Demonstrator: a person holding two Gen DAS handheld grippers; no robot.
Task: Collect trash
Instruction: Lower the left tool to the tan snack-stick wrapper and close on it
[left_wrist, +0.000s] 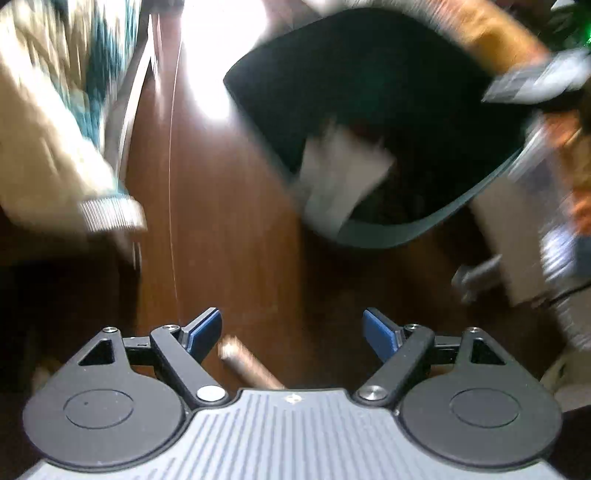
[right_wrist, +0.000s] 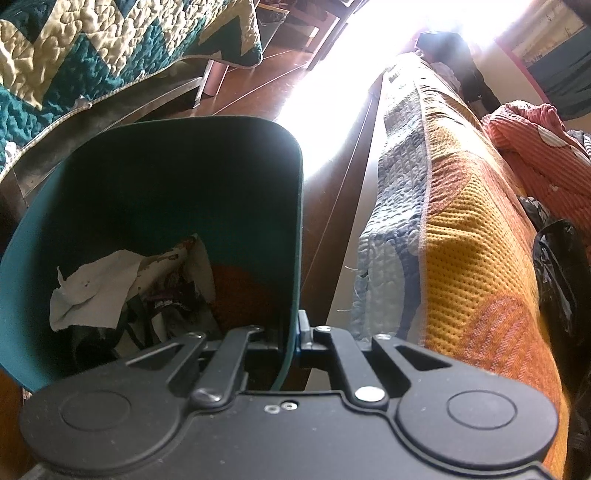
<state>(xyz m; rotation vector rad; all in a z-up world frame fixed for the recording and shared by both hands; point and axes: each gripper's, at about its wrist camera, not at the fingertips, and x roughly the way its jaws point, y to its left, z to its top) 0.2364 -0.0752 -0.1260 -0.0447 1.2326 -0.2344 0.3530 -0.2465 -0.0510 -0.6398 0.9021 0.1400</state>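
My right claw (right_wrist: 291, 338) is clamped on the near rim of a dark teal trash bin (right_wrist: 155, 177), one finger inside the wall and one outside. The bin is tipped toward me, showing crumpled white paper (right_wrist: 92, 291) and printed wrappers (right_wrist: 170, 280) lying at its bottom. To its right hangs an orange and grey quilt (right_wrist: 454, 229); far left, a teal and cream zigzag quilt (right_wrist: 74, 55).

My left claw (left_wrist: 291, 332) hangs open and empty over the brown wooden floor (left_wrist: 229, 221). A small brown cylinder (left_wrist: 251, 365) lies on the floor near its fingers. That view is blurred; the bin (left_wrist: 354, 74) sits beyond, to the right.
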